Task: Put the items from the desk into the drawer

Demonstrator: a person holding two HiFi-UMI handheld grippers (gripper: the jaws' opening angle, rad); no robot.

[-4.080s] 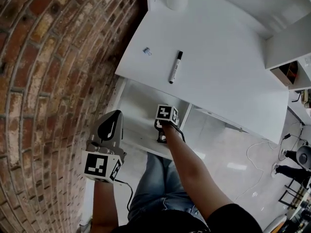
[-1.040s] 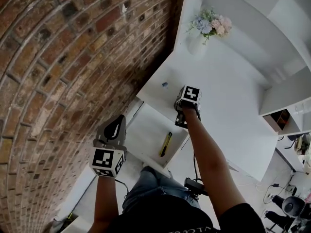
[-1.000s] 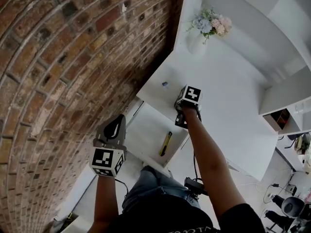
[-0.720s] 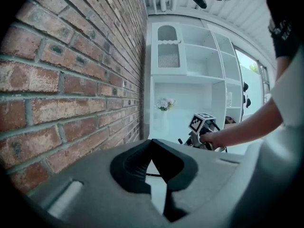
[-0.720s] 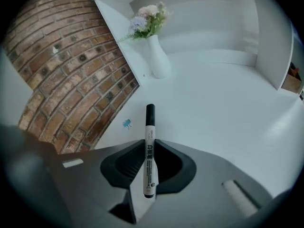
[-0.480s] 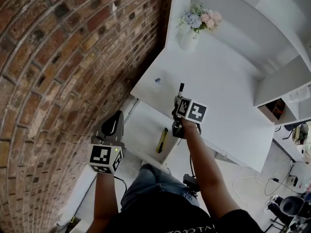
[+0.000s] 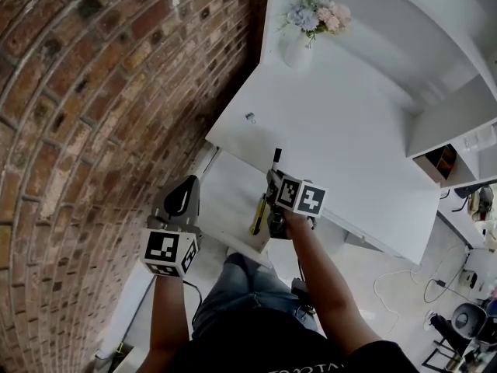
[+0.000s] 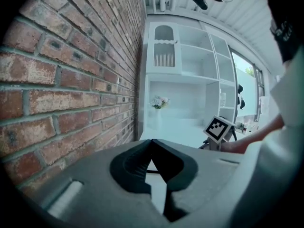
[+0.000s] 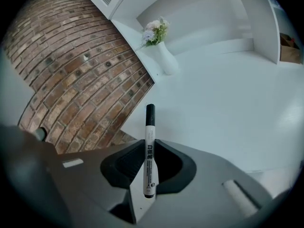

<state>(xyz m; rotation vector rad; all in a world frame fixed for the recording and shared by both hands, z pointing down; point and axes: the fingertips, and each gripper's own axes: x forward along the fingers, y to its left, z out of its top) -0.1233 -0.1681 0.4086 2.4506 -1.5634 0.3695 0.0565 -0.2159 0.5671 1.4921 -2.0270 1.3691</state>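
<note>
A black-and-white marker (image 9: 150, 127) stands upright between the jaws of my right gripper (image 9: 148, 151), which is shut on it. In the head view the right gripper (image 7: 274, 185) hangs at the desk's front edge, over the open white drawer (image 7: 225, 196), with the marker's (image 7: 276, 159) black cap pointing toward the desk (image 7: 349, 138). A yellow utility knife (image 7: 256, 214) lies in the drawer. A small binder clip (image 7: 250, 117) rests on the desk near the wall. My left gripper (image 7: 183, 186) (image 8: 152, 144) is shut and empty, held beside the brick wall left of the drawer.
A white vase with flowers (image 7: 299, 45) stands at the desk's far corner against the brick wall (image 7: 116, 92). White shelving (image 7: 450, 107) rises at the desk's right side. Cables (image 7: 396, 274) lie on the floor to the right.
The right gripper went from the drawer to the desk, closed on the marker, and has drawn back with it to the desk's front edge. The left gripper stayed put.
</note>
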